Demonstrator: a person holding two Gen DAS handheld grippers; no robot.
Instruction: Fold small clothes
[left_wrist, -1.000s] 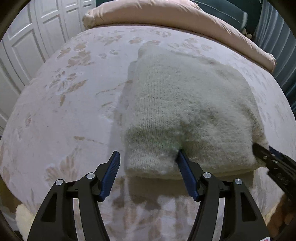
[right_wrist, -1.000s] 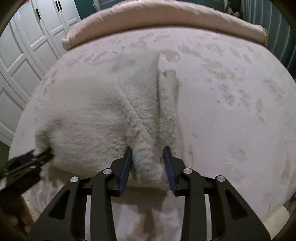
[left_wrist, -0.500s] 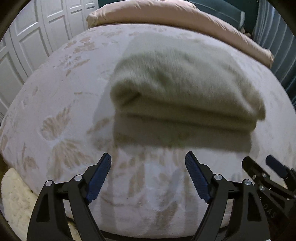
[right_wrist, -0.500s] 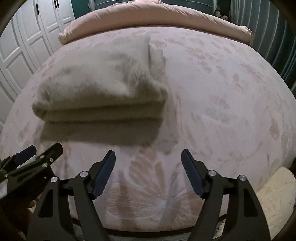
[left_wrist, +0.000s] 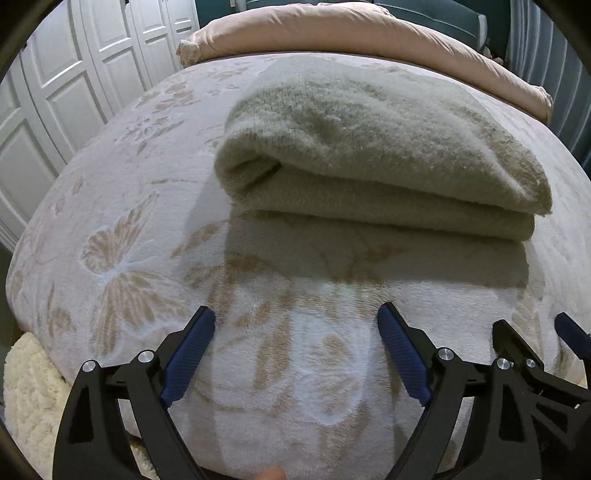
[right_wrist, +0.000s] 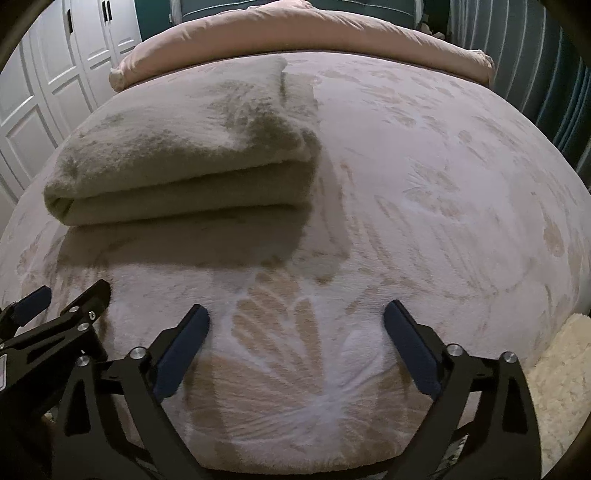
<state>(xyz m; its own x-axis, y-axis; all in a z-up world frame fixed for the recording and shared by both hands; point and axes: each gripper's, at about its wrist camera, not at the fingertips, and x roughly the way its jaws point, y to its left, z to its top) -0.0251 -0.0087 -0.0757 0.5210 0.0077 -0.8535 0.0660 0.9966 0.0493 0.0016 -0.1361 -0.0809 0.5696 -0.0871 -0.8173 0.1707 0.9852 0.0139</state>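
A cream fuzzy knit garment (left_wrist: 376, 155) lies folded in a thick rectangle on the bed; it also shows in the right wrist view (right_wrist: 184, 155). My left gripper (left_wrist: 295, 321) is open and empty, low at the bed's near edge, well short of the garment. My right gripper (right_wrist: 295, 317) is open and empty too, beside the left one and to the right of the garment. Each gripper shows in the other's view: the right one (left_wrist: 535, 332) at lower right, the left one (right_wrist: 62, 299) at lower left.
The bed carries a pale blanket with a tan butterfly pattern (left_wrist: 122, 273). A pink duvet roll (right_wrist: 295, 33) lies along the far edge. White panelled wardrobe doors (left_wrist: 66, 74) stand at left. A cream fluffy rug (right_wrist: 561, 376) lies on the floor below the bed edge.
Both grippers let go of the garment's near edge, opened wide and pulled back toward the bed's near edge. The garment stays folded.
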